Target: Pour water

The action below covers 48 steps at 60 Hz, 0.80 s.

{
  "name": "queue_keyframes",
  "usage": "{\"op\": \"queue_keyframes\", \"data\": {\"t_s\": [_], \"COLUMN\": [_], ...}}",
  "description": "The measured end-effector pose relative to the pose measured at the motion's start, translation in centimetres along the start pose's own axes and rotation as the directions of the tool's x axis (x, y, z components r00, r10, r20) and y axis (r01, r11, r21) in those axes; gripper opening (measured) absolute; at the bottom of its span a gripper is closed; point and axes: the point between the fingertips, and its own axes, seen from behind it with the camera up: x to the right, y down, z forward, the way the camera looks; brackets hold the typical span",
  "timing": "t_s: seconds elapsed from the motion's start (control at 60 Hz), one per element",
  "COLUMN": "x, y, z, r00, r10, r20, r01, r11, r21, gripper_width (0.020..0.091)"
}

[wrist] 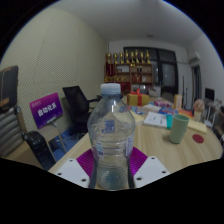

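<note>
Between the purple pads of the hand-held gripper, pinched upright: clear water bottle with white cap, raised above the wooden bench. Beyond the bottle on the bench, well apart: green cup, scattered papers. Off to the left, purple screen and black chair.

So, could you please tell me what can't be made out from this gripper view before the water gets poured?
- Bottle: its base is cut off in the gripper view, hidden low between the fingers.
- Gripper: the bottle covers the pads' inner faces, so contact can't be judged.
- Green cup: too small to show whether anything is in it.
- Shelf items: too small and far to identify.
</note>
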Motion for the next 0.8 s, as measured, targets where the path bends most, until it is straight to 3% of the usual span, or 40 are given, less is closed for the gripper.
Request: {"op": "queue_keyframes", "data": {"t_s": [0.133, 0.267, 0.367, 0.45, 0.517, 0.583, 0.683, 0.8], "x": [-1.3, -0.8, 4.2, 6.5, 9.8, 12.0, 13.7, 16.0], "y": [-1.0, -8.6, -13.7, -17.7, -18.8, -20.1, -19.4, -22.3], "z": [1.4, 2.5, 5.1, 5.6, 6.8, 6.4, 4.8, 4.5], "r00": [0.97, 0.793, 0.506, 0.096, -0.239, -0.423, -0.509, -0.708], "r10": [0.212, 0.585, 0.832, 0.966, 0.938, 0.876, 0.814, 0.64], "r20": [0.122, 0.17, 0.227, 0.239, 0.252, 0.231, 0.279, 0.298], "r01": [-0.198, -0.561, -0.815, -0.956, -0.939, -0.885, -0.839, -0.698], "r11": [0.973, 0.81, 0.547, 0.156, -0.156, -0.344, -0.399, -0.57], "r21": [-0.12, -0.168, -0.19, -0.25, -0.308, -0.314, -0.369, -0.433], "gripper_width": [0.0375, 0.0374, 0.0375, 0.0375, 0.0373, 0.0374, 0.0373, 0.0373]}}
